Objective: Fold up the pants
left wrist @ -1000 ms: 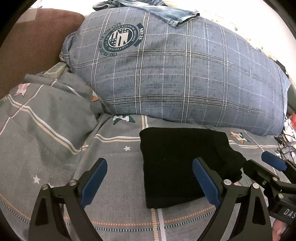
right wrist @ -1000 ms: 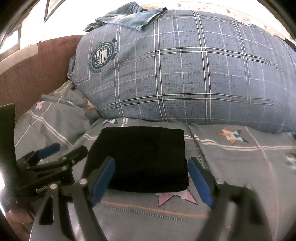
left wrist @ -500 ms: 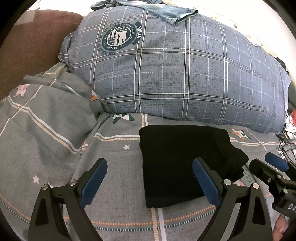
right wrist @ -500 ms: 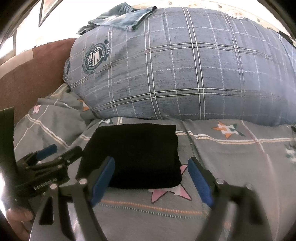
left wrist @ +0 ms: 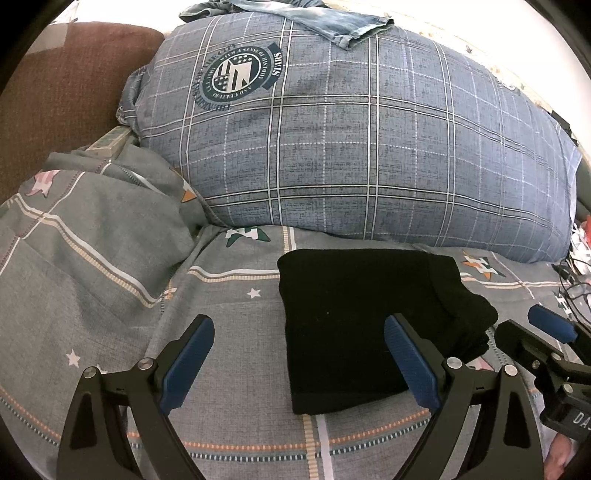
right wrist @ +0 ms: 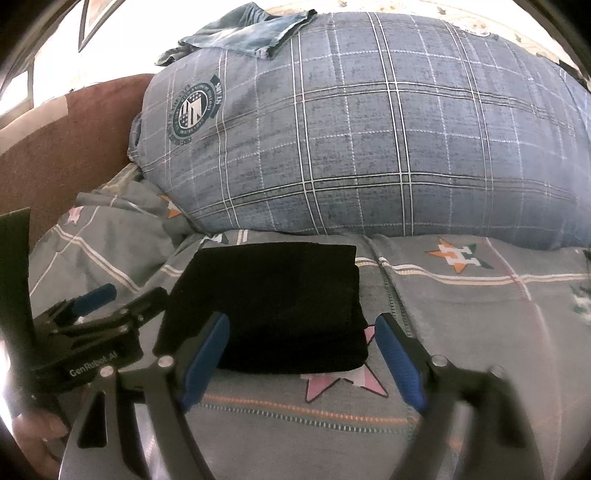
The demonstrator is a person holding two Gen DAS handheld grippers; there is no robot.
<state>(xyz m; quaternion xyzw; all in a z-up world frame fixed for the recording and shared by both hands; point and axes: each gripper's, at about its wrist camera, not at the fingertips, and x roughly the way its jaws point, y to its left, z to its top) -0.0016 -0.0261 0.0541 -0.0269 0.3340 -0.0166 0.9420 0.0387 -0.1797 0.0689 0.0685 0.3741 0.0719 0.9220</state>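
1. Covering the whole work surface, the grey star-print bedspread (left wrist: 110, 280) gives a broad, soft, flat place to fold on, which is likely why the work happens here and not on the sloping bedding behind.
2. Behind it, the large blue plaid duvet bundle (left wrist: 369, 147) is heaped against the brown headboard (left wrist: 66, 103), out of the folding area; it forms a wall just beyond the far edge of the garment.
3. On top of that bundle lie denim jeans (left wrist: 332, 22), loosely draped and well apart from the work. Judged from the task, they may be another garment waiting or one set aside.
4. The black pants (left wrist: 362, 325) lie on the bedspread just in front of the bundle, already a compact, squared, layered rectangle with its near edge toward the grippers. The folding looks finished or nearly so, though the right-hand edge in the left wrist view bulges a little.
5. The left gripper (left wrist: 299, 362) hangs over the bedspread with its jaws spread wide and nothing between the pads; one blue finger overlaps the pants' near corner in view, and contact cannot be told.
6. The right gripper (right wrist: 303, 362) is likewise released, jaws wide either side of the pants' near edge, gripping nothing.
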